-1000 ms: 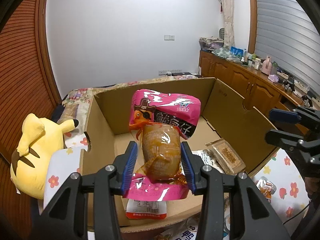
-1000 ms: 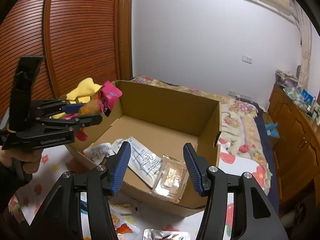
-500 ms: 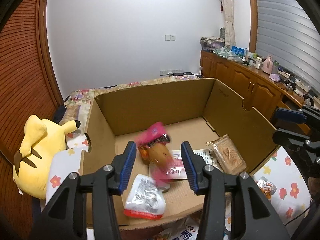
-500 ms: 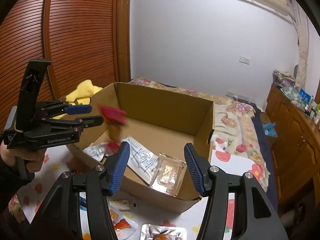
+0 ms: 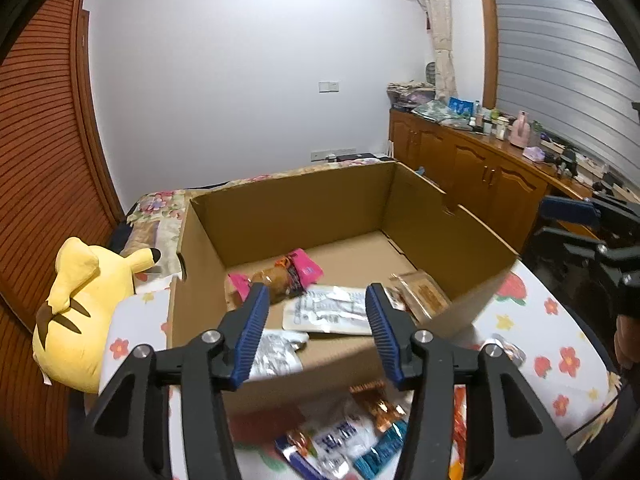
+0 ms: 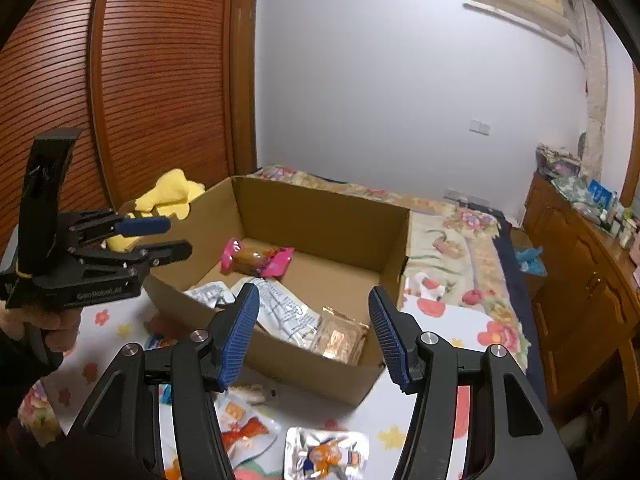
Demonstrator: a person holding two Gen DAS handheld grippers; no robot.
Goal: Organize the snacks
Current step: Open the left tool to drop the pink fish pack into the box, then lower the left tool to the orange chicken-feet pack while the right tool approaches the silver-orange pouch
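A pink snack packet (image 5: 288,276) (image 6: 256,258) lies on the floor of the open cardboard box (image 5: 300,216) (image 6: 320,216), near its far left side. My left gripper (image 5: 316,300) (image 6: 160,236) hovers over the box's near left edge. Its jaws are opening and nothing is between them. My right gripper (image 6: 314,300) (image 5: 560,220) stands open and empty over the near right edge. Also in the box are a white packet (image 5: 328,314) (image 6: 284,312), a brown cracker packet (image 5: 424,294) (image 6: 340,338) and a silver packet (image 5: 276,354) (image 6: 208,294).
Several loose snack packets (image 5: 352,440) (image 6: 326,452) lie on the flowered sheet in front of the box. A yellow plush toy (image 5: 80,304) (image 6: 168,196) sits left of the box. Wooden cabinets (image 5: 480,184) line the right wall. A hand (image 6: 48,328) holds the left gripper.
My left gripper let go of the pink packet, which dropped into the box and came to rest there. Both grippers drew back from the box toward its near edge.
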